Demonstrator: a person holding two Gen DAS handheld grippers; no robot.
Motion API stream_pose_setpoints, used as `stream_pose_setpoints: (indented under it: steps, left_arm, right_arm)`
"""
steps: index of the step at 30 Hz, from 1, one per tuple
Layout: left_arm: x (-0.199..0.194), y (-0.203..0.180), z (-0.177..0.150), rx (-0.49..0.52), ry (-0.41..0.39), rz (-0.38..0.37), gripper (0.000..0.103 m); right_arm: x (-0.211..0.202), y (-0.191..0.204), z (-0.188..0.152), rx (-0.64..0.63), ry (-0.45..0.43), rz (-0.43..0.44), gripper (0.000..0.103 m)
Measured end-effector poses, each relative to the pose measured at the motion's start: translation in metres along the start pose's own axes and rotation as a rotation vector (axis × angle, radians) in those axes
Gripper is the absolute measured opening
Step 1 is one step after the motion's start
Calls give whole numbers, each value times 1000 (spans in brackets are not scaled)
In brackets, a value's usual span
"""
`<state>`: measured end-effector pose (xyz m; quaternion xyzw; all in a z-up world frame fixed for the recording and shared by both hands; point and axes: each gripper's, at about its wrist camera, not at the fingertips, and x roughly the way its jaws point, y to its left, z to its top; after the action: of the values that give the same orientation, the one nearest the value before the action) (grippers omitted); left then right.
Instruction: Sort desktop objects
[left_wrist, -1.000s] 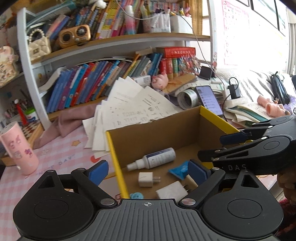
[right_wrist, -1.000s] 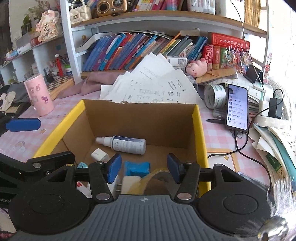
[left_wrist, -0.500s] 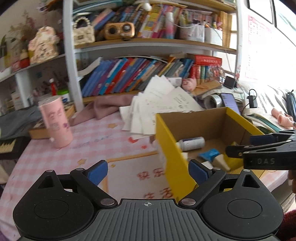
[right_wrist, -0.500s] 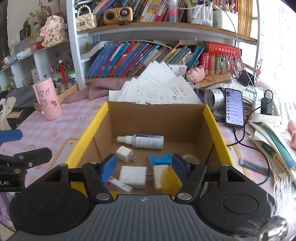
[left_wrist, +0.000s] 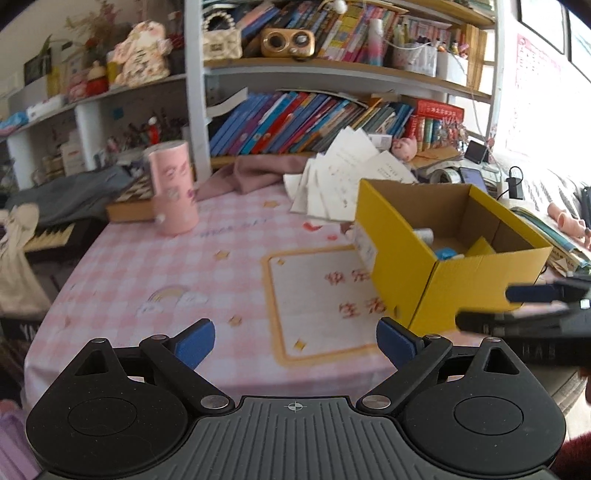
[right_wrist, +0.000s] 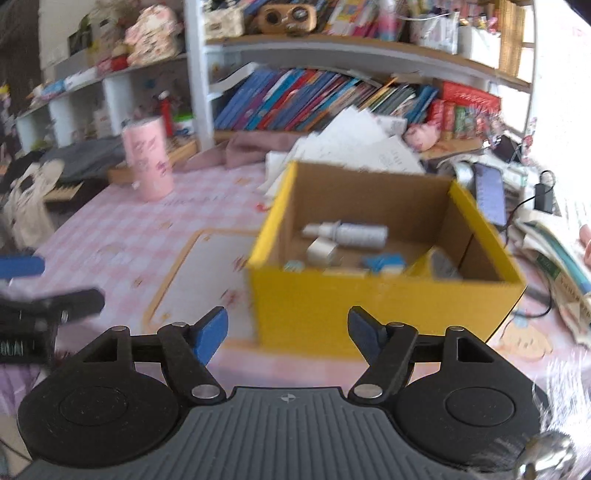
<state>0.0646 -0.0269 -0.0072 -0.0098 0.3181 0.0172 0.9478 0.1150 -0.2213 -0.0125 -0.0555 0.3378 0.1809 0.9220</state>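
A yellow cardboard box (left_wrist: 406, 266) (right_wrist: 384, 306) stands on the pink checked tablecloth. It holds a white spray bottle (right_wrist: 347, 233), a white charger plug (right_wrist: 321, 249), a blue item (right_wrist: 384, 261) and other small things. My left gripper (left_wrist: 295, 339) is open and empty, low over the table's front edge, left of the box. My right gripper (right_wrist: 288, 328) is open and empty, just in front of the box's near wall. It shows at the right of the left wrist view (left_wrist: 532, 306); the left one shows at the left of the right wrist view (right_wrist: 26, 280).
A pink tumbler (left_wrist: 173, 192) stands at the back left. Loose papers (left_wrist: 343, 173) and a pink cloth (left_wrist: 258, 171) lie behind the box. A phone (right_wrist: 491, 192), cables and books crowd the right side. A bookshelf (left_wrist: 314, 110) fills the back. A keyboard (left_wrist: 48, 236) lies left.
Both grippers have pulled back and up from over the box toward the table's front edge. The left view has swung left. Both stayed open and empty.
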Motion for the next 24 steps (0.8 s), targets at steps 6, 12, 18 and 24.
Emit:
stream_pose_setpoints:
  steps: [6, 12, 18, 24]
  left_arm:
    - [-19, 6, -27, 42, 57, -10, 96]
    - [-35, 19, -49, 46, 102, 11, 96]
    - [-44, 21, -63, 68, 134, 42, 96]
    - [-49, 22, -65, 58, 126, 32, 96]
  right_arm:
    - [-13, 19, -28, 52, 30, 6, 73]
    - [-22, 41, -45, 52, 59, 28, 74]
    - [-29, 59, -50, 8, 70, 45, 80]
    - [-34, 66, -51, -26, 72, 49, 84]
